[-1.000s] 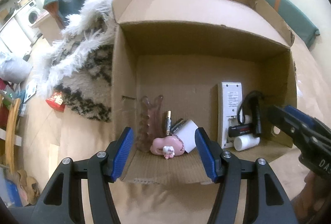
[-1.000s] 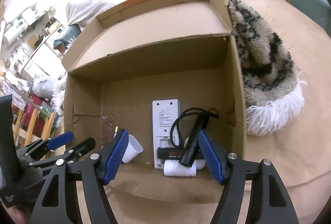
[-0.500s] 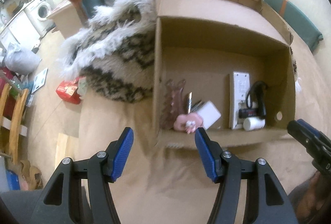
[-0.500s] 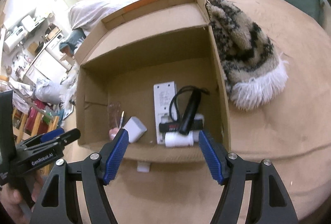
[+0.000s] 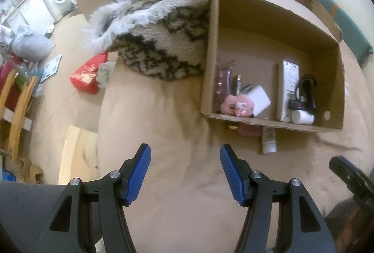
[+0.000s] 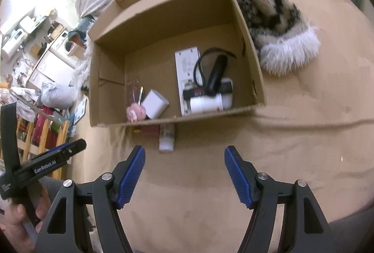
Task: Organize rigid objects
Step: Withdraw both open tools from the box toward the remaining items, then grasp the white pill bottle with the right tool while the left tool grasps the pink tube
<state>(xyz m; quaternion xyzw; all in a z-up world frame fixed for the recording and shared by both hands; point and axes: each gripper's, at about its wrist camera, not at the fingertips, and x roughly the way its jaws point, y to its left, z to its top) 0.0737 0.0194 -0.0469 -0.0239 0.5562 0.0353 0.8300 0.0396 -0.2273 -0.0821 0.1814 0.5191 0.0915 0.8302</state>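
Note:
An open cardboard box (image 5: 332, 61) (image 6: 247, 38) sits on a tan bed cover. Inside lie a pink hair clip (image 5: 237, 107), a white cube (image 5: 259, 100) (image 6: 155, 103), a white remote (image 5: 288, 87) (image 6: 187, 70), a black device with a cord (image 5: 308, 91) (image 6: 216, 74) and a white bottle (image 6: 205, 103). A white tube (image 5: 268, 139) (image 6: 167, 136) and a reddish item (image 5: 249, 130) lie just outside the box's near wall. My left gripper (image 5: 185, 173) and right gripper (image 6: 184, 174) both stand open and empty over the cover, short of the box.
A furry black-and-white blanket (image 5: 163, 26) (image 6: 275, 19) lies against the box. A red packet (image 5: 87, 76) sits on the floor to the left, near wooden furniture (image 5: 18, 103). A hand (image 6: 16, 225) holds the other gripper at lower left in the right wrist view.
Both grippers have drawn back from the box, which now looks smaller and farther. The tube and reddish item before the box have come into view. Neither gripper's opening changed.

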